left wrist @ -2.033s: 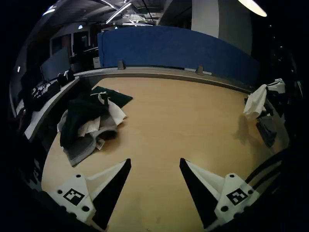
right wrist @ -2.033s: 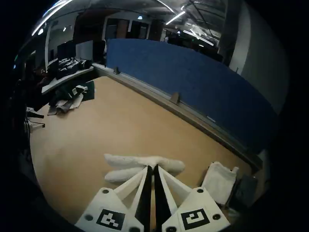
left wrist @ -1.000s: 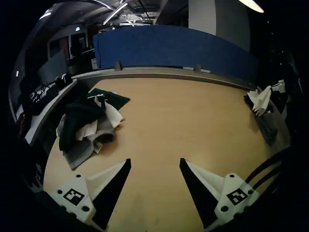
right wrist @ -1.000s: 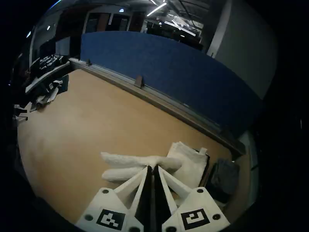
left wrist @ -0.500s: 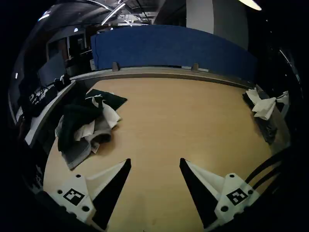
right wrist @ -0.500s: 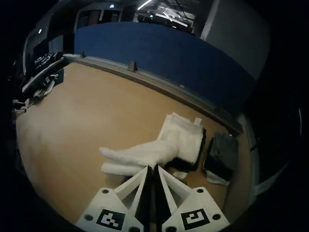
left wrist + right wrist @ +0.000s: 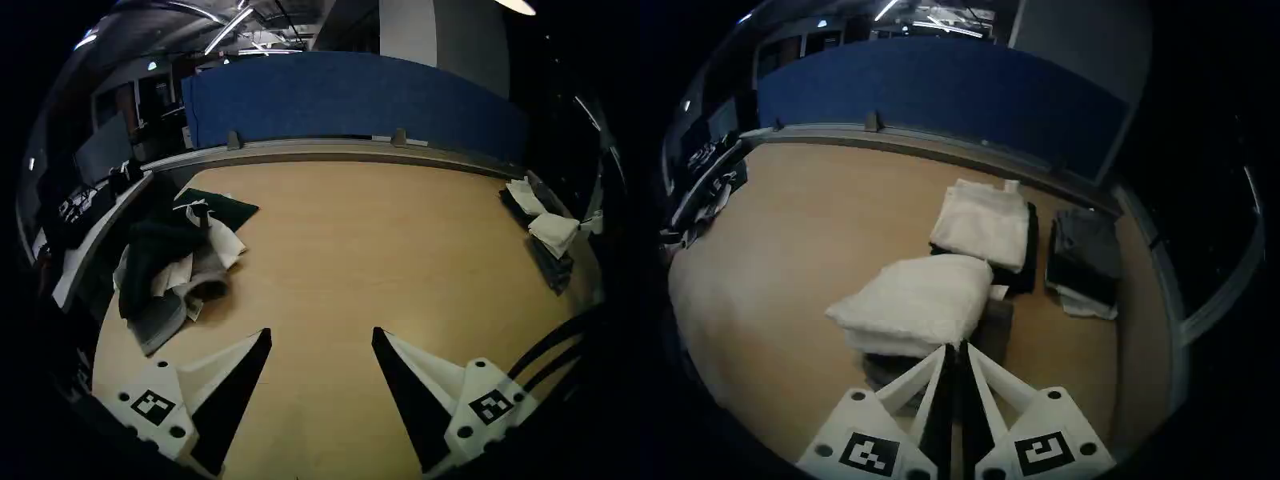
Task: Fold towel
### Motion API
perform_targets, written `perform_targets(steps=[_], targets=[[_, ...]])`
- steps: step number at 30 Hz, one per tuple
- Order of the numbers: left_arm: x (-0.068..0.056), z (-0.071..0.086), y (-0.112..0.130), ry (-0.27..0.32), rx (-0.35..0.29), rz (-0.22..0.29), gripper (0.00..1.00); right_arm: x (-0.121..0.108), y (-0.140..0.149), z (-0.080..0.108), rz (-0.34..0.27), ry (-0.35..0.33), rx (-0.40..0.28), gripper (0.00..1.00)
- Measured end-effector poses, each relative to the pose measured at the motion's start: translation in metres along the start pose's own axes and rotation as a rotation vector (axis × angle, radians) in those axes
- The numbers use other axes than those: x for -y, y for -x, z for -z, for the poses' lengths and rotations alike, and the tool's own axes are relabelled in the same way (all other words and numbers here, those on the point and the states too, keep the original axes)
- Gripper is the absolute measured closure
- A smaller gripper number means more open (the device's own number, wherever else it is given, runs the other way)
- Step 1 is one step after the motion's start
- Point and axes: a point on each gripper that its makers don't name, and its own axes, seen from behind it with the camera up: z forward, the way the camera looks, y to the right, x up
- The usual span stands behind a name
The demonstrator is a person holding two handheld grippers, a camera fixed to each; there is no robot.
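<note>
The right gripper [image 7: 957,346] points down at the folded white towel [image 7: 916,308], its fingers drawn almost together with their tips at the towel's near edge; whether cloth lies between them cannot be told. The left gripper [image 7: 320,330] hangs well apart from that towel, fingers spread wide.

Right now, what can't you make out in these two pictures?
Right gripper view: whether the right gripper pinches the folded white towel; the jaws' tips cover the contact.
Right gripper view: the dark stack beneath that towel, mostly covered by it.
Left gripper view: how many pieces make the crumpled towel heap; they overlap in dim light.
</note>
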Motion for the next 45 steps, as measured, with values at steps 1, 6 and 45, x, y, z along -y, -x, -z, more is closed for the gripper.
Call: perform_targets(steps=[1, 6, 45], targets=[[0.000, 0.000, 0.000, 0.000, 0.000, 0.000, 0.06, -0.002, 0.004, 0.000, -0.011, 0.003, 0.002, 0.96], [0.001, 0.001, 0.001, -0.001, 0.001, -0.002, 0.07, -0.009, 0.025, -0.001, -0.057, 0.022, 0.023, 0.96], [0.004, 0.003, -0.004, -0.001, -0.004, -0.022, 0.06, -0.020, 0.100, -0.032, -0.204, 0.111, 0.098, 0.86]])
